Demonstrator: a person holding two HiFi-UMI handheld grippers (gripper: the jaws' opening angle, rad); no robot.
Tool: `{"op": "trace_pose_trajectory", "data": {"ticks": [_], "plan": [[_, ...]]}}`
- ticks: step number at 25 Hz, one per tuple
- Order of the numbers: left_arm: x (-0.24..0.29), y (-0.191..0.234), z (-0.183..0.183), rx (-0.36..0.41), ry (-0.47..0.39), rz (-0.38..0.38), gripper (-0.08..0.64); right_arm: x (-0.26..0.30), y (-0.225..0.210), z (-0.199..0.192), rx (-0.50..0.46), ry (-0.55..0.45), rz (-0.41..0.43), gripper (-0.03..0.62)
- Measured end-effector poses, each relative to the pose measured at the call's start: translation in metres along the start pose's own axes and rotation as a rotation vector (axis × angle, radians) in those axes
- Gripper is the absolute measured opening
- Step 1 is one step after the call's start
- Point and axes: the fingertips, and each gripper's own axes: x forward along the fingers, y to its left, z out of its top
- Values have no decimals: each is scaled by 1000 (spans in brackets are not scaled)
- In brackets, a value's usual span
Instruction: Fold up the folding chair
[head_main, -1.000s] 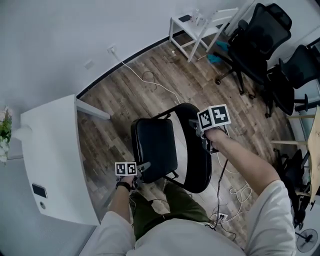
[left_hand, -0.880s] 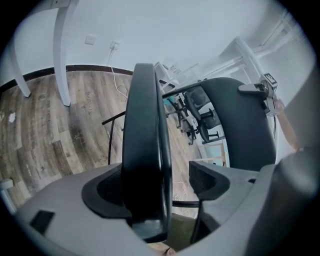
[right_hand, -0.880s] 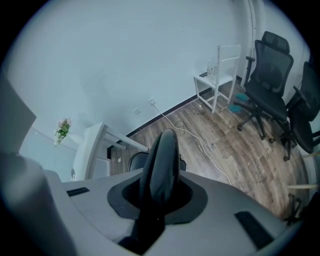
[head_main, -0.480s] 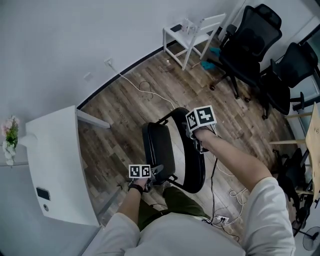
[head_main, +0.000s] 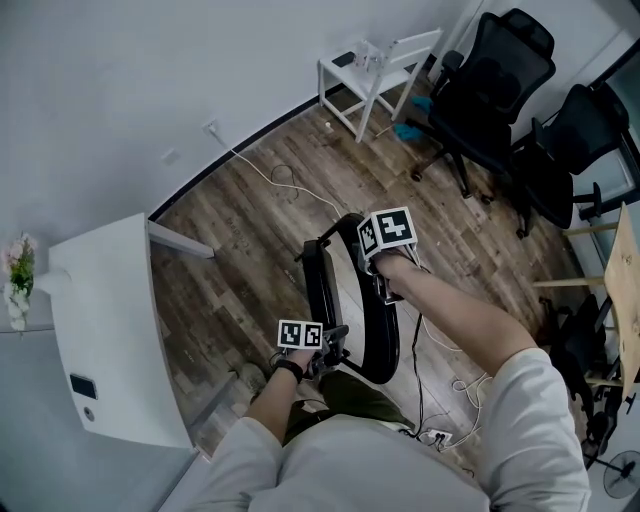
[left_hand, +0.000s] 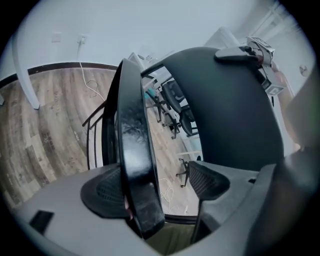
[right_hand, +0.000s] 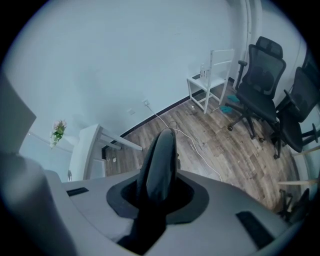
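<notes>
The folding chair (head_main: 352, 300) is found at frame centre. The seat (head_main: 320, 285) is raised almost against the backrest (head_main: 385, 335), and only the final closing is judged left. The left gripper (head_main: 335, 348) is held apart around the seat edge. The right gripper (head_main: 385, 285), on the backrest top, is being opened.

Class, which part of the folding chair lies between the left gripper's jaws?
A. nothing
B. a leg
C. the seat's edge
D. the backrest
C: in the left gripper view, the seat runs edge-on between the jaws of the left gripper.
</notes>
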Motion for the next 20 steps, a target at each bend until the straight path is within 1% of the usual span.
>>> {"op": "trace_pose_trajectory", "data": {"ticks": [6,9,14,16,20], "plan": [[21,-23,3,36,52,-64,382,0,8,3,19,8,-14,89],[28,-30,3,22,66,-97,382,-1,11,1,30,10,-12,94],[38,-37,12,-17,59,-134,382,-1,16,3,53,7,2,104],[41,-38,13,-21,60,-142,363,-1,18,4,61,8,7,109],[46,-39,12,-14,75,-141,354,0,18,2,84,11,28,118]]}}
